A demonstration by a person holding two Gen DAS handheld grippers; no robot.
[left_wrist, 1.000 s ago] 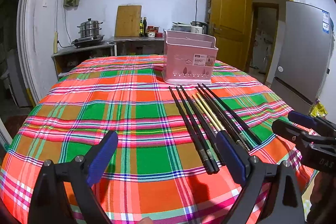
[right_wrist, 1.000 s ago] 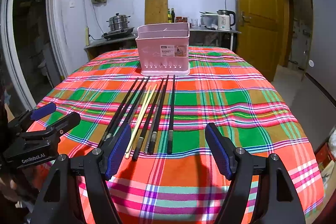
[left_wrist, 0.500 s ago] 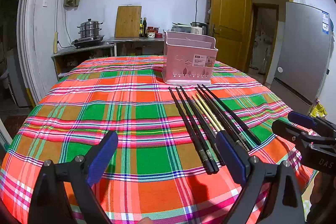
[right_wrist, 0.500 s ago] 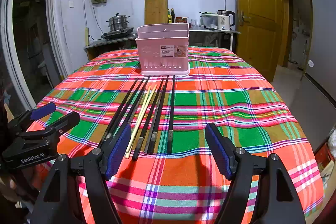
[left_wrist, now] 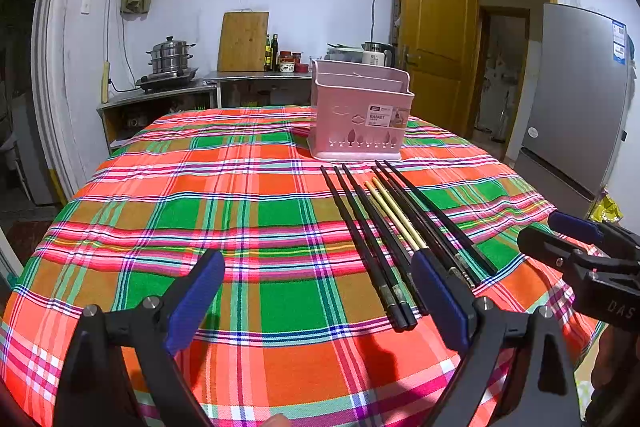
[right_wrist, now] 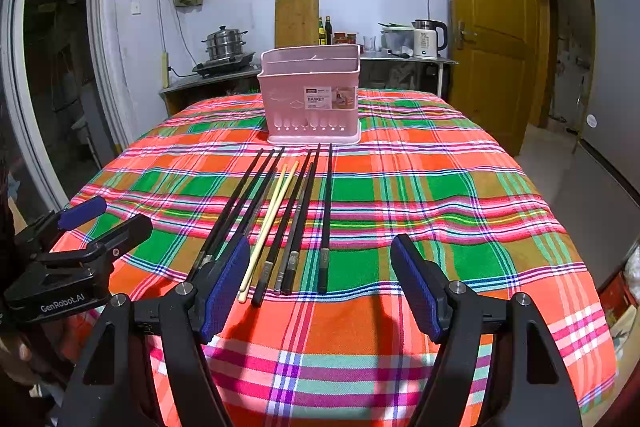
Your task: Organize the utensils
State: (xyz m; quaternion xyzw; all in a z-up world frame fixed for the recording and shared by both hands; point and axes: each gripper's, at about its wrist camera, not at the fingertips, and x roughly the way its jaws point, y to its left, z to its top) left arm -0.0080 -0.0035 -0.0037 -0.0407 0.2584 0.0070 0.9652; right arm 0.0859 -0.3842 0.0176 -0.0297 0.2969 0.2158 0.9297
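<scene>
Several chopsticks (right_wrist: 292, 219), mostly black with one pale yellow pair (right_wrist: 269, 223), lie side by side on the plaid tablecloth (right_wrist: 420, 195), pointing at a pink utensil basket (right_wrist: 310, 95) farther back. My right gripper (right_wrist: 320, 291) hovers open just in front of their near ends, holding nothing. In the left wrist view the chopsticks (left_wrist: 384, 235) lie right of centre, the basket (left_wrist: 360, 115) behind them. My left gripper (left_wrist: 316, 299) is open and empty, its right finger over the chopsticks' near ends. Each gripper shows at the edge of the other's view.
The table is round and its cloth hangs over the near edge. Behind it stand a counter with a steamer pot (left_wrist: 170, 57), a cutting board (left_wrist: 243, 41), bottles and a kettle (right_wrist: 428, 38). A yellow door (left_wrist: 436, 27) and a grey fridge (left_wrist: 576, 99) are to the right.
</scene>
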